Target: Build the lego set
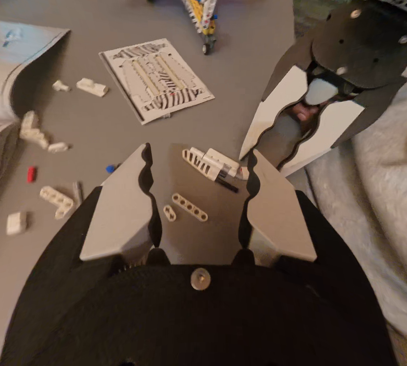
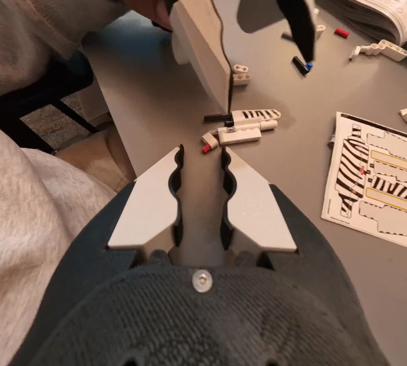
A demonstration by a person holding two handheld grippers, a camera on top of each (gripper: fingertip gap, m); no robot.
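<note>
Both the left tool (image 1: 199,152) and right tool (image 2: 202,150) gape empty over the small white subassembly (image 2: 240,127), probably light, loosely pinned; grip its solid beam.

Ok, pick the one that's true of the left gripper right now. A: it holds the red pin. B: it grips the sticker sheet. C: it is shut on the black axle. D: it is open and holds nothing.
D: the left gripper has its jaws spread wide, with only bare table and two loose white beams lying between them.
</note>
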